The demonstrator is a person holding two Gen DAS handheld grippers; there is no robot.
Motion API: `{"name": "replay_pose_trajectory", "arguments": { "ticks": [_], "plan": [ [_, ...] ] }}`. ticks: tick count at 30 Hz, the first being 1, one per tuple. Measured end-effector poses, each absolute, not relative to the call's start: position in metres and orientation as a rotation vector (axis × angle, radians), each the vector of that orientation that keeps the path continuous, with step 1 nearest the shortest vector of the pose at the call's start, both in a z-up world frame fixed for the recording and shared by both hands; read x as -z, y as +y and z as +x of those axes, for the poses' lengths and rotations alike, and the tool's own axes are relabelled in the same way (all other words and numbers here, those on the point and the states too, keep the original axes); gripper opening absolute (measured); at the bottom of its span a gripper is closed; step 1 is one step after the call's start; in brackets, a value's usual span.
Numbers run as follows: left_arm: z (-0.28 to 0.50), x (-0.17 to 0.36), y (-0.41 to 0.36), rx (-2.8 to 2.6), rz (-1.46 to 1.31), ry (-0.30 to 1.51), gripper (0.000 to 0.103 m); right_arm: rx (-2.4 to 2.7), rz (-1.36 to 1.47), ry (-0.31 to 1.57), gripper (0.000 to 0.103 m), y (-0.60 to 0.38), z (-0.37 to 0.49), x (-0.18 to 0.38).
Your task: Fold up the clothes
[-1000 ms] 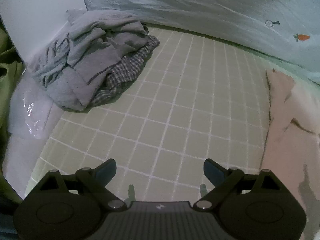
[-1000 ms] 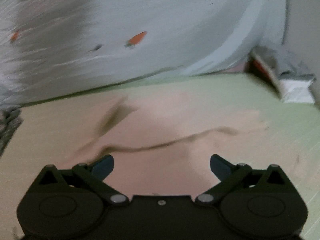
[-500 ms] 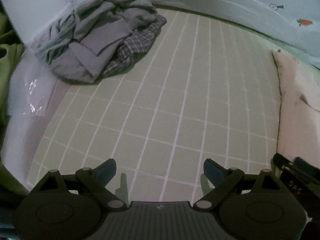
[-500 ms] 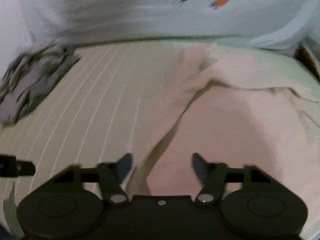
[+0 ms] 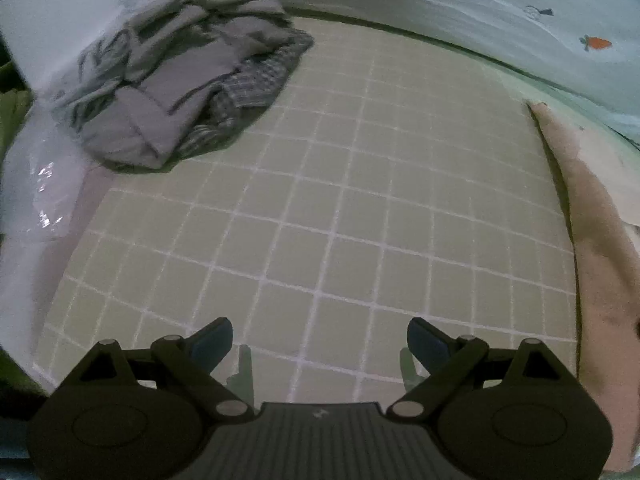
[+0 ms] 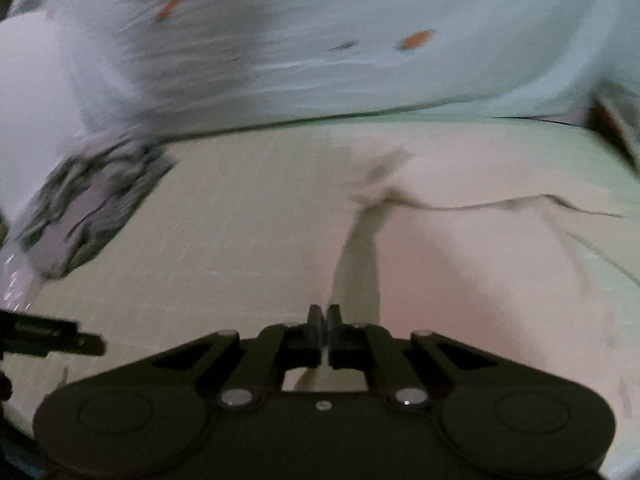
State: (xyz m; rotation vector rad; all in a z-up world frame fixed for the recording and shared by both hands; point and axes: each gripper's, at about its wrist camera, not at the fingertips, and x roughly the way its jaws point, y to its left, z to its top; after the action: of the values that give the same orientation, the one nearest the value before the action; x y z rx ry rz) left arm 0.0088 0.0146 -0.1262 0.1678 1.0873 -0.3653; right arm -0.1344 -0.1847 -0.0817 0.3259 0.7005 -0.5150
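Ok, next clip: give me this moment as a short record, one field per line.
surface: gridded green mat
garment in work: pale pink garment, lying flat on the mat
right gripper: shut on the pink garment's left edge
left gripper: open, empty, over bare mat
waiting: grey clothes pile, far left
backdrop: light blue carrot-print fabric

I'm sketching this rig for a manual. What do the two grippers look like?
Both look alike: black bodies with two round discs at the base, silver pivot pins and angled linkage arms. The left gripper has blue finger pads, a ribbed centre plate and a small white mark. The right gripper looks black throughout.
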Motion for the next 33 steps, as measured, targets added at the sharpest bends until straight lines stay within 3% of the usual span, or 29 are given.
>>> {"name": "replay_pose_trajectory", "arguments": {
  "ticks": [8,11,14,16,19,22,33],
  "plan": [
    [0.006,0.123,-0.012,0.414,0.214,1.077,0.094,0.645,0.279,0.831,0.006,-0.225,-0.159,0.121],
    [0.005,0.121,-0.020,0.414,0.227,1.071,0.094,0.646,0.260,0.848,0.014,-0.219,-0.161,0.132],
    [0.005,0.117,-0.027,0.403,0.214,1.064,0.094,0.658,0.263,0.854,0.030,-0.218,-0.163,0.129],
    [0.006,0.114,-0.032,0.394,0.199,1.059,0.094,0.675,0.281,0.838,0.047,-0.235,-0.171,0.123],
    [0.008,0.107,-0.045,0.384,0.164,1.048,0.094,0.700,0.307,0.813,0.061,-0.260,-0.182,0.114],
    [0.010,0.100,-0.065,0.386,0.123,1.033,0.094,0.725,0.333,0.788,0.068,-0.285,-0.194,0.106],
    [0.022,0.072,-0.181,0.470,0.095,0.985,0.094,0.864,0.471,0.709,0.071,-0.395,-0.236,0.092]
  ]
}}
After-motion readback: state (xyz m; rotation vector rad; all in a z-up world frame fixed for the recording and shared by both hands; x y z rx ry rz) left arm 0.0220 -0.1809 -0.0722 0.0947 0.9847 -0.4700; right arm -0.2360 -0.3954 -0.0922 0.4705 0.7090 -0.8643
